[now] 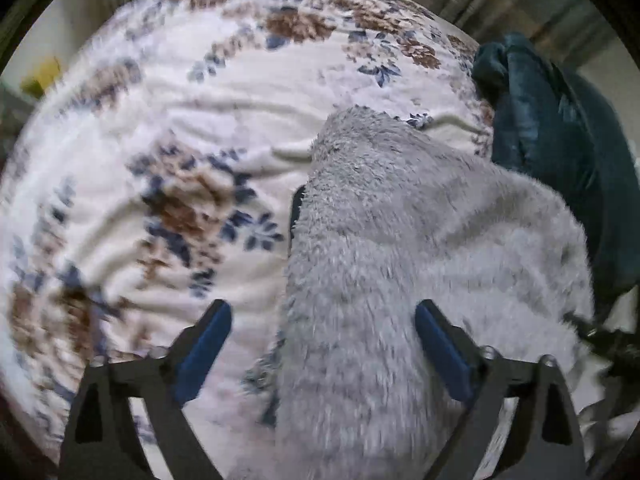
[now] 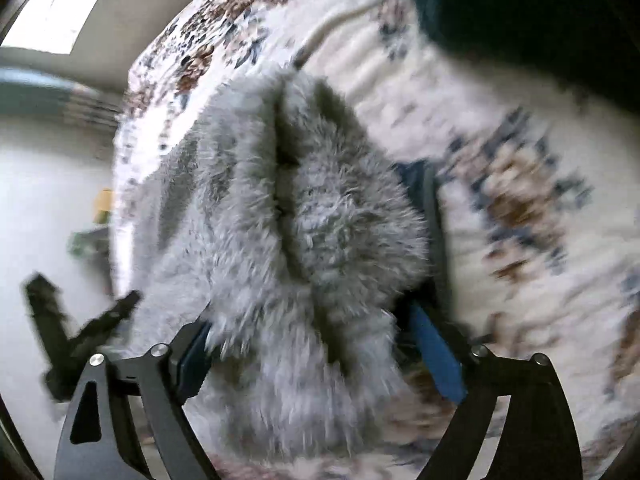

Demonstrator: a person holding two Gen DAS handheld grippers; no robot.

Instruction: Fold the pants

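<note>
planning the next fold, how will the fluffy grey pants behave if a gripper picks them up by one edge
The grey pants will probably flop and drape: they already lie in soft creases on the flowered bedspread. The thick pile suggests they are bulky but fairly light. The fuzzy surface may grip the blue pads well, though layers could slide apart.

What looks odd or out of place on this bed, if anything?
Nothing looks damaged or spilled. The fluffy grey pants lie bunched lengthwise on the floral blanket, with a deep crease showing in the right wrist view. A dark teal cloth sits crumpled at the blanket's edge.
</note>
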